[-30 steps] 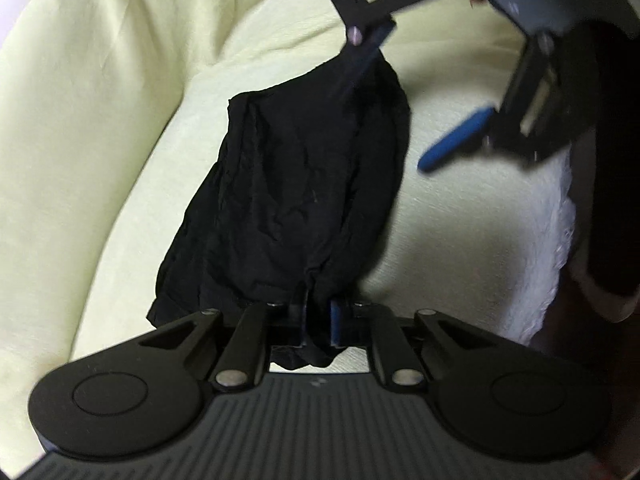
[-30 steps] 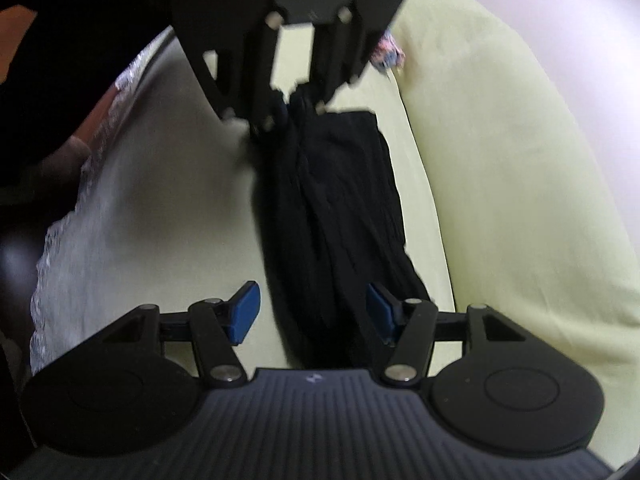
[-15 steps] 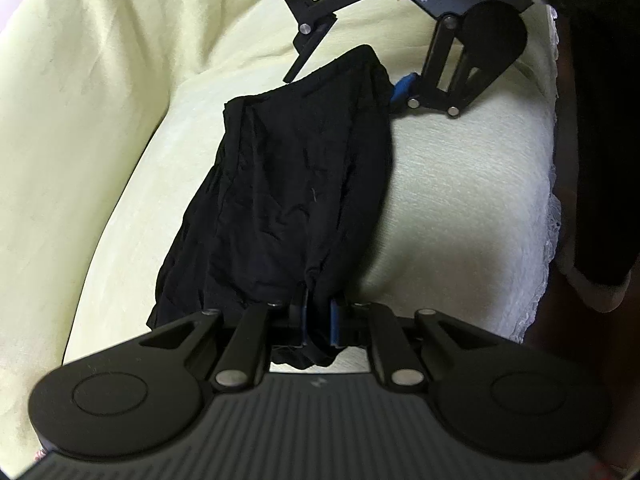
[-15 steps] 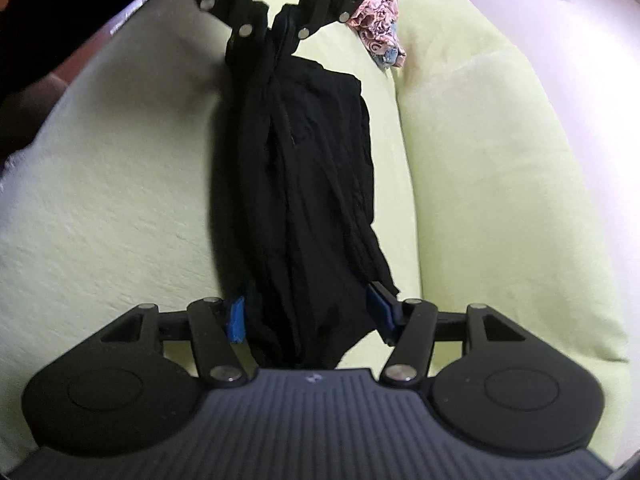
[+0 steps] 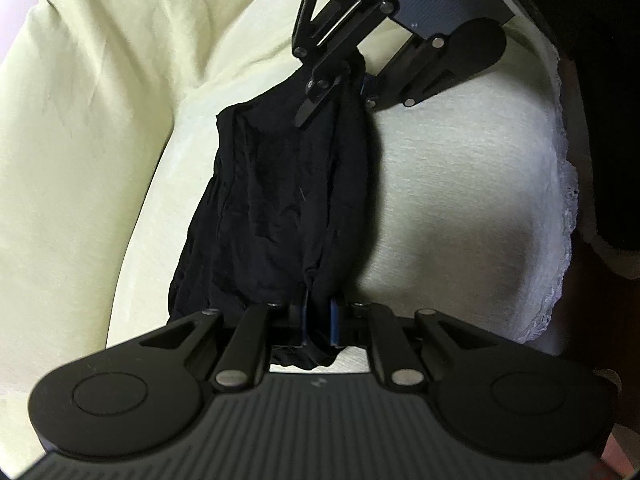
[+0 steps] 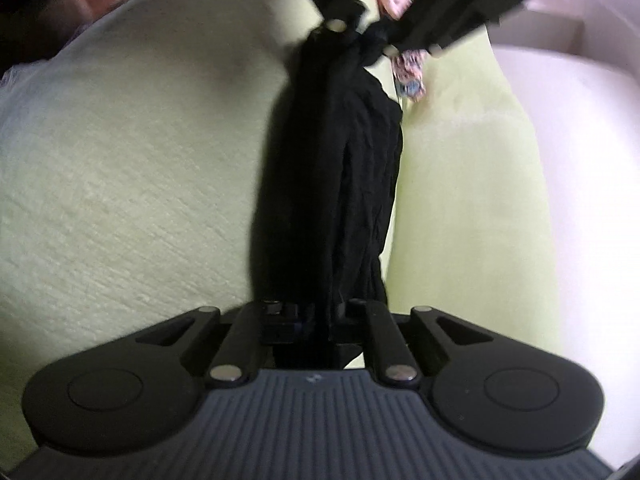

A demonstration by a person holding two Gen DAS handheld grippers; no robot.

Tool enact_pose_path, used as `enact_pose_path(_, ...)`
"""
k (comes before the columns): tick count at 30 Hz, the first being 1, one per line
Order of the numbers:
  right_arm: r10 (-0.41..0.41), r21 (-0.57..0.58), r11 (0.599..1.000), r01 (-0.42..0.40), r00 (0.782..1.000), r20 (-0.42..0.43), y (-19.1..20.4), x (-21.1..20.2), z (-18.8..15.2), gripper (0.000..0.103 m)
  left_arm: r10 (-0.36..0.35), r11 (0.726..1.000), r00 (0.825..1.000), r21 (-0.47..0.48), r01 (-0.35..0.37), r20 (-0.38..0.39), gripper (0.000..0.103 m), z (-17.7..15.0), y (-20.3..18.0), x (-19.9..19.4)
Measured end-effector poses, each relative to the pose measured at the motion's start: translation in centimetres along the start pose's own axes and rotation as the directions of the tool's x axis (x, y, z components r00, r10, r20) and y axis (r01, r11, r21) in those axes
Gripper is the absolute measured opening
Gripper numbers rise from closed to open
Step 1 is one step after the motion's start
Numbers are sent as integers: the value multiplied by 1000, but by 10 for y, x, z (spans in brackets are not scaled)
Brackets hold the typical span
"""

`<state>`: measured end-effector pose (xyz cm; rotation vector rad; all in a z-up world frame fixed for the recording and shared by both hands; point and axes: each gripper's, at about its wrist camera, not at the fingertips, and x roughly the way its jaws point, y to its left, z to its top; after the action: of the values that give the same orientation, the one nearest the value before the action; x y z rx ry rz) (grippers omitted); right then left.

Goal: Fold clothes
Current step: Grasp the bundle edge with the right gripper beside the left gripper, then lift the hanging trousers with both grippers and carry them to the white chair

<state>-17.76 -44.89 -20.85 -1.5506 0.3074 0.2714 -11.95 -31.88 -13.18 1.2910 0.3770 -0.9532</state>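
Observation:
A black garment [image 5: 280, 200] lies bunched lengthwise on a pale yellow-green sofa seat [image 5: 460, 184]. In the left wrist view my left gripper [image 5: 318, 320] is shut on its near end, and a fold of cloth hangs below the blue pads. At the far end my right gripper [image 5: 356, 76] has fabric between its jaws, which are closing on it. The right wrist view shows the same garment [image 6: 332, 180] stretched between the right gripper [image 6: 320, 316], whose pads pinch the cloth, and the left gripper [image 6: 360, 36] at the top.
The sofa's back cushion [image 5: 100, 120] rises beside the garment. A white lace trim [image 5: 560, 240] runs along the seat's front edge, with a person's dark clothing [image 5: 600, 80] beyond it. A patterned cloth [image 6: 408, 76] lies at the seat's far end.
My right gripper came down onto the far end of the garment and its wide-open jaws drew together on the fabric. The left gripper kept its hold.

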Motion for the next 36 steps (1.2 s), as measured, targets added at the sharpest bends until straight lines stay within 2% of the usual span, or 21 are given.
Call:
enact_pose_path(2, 45, 76, 996, -44, 999, -11, -11, 0, 2, 8, 7, 1000, 1000, 12, -7, -3, 8, 1, -1, 0)
enact_pose_path(5, 93, 118, 989, -90, 995, -21, -29, -6, 4, 7, 13, 998, 1000, 69, -13, 0, 8, 0, 1, -5)
enact_pose_path(7, 106, 125, 987, -103, 994, -22, -43, -15, 6, 7, 38, 992, 999, 117, -39, 14, 8, -1, 6, -17)
enact_pose_path(12, 120, 173, 979, -110, 992, -48, -85, -39, 12, 6, 53, 986, 996, 154, -64, 78, 7, 2, 45, -48)
enact_pose_path(17, 206, 307, 936, -172, 975, -80, -129, -63, 14, 6, 23, 972, 988, 230, -58, 150, 7, 9, 72, -80)
enact_pose_path(23, 284, 403, 890, -214, 951, -122, -166, -105, 12, 6, -40, 956, 973, 291, -29, 229, 7, 24, 91, -118)
enact_pose_path(27, 281, 425, 886, -185, 943, -176, -190, -127, 13, 6, -54, 943, 959, 331, -42, 277, 7, 51, 96, -134)
enact_pose_path(31, 254, 459, 880, -124, 939, -233, -196, -164, 9, 6, -55, 926, 945, 371, -74, 323, 7, 71, 88, -159)
enact_pose_path(36, 204, 521, 854, -11, 927, -315, -203, -209, -7, 6, -66, 886, 923, 448, -121, 379, 7, 111, 76, -184)
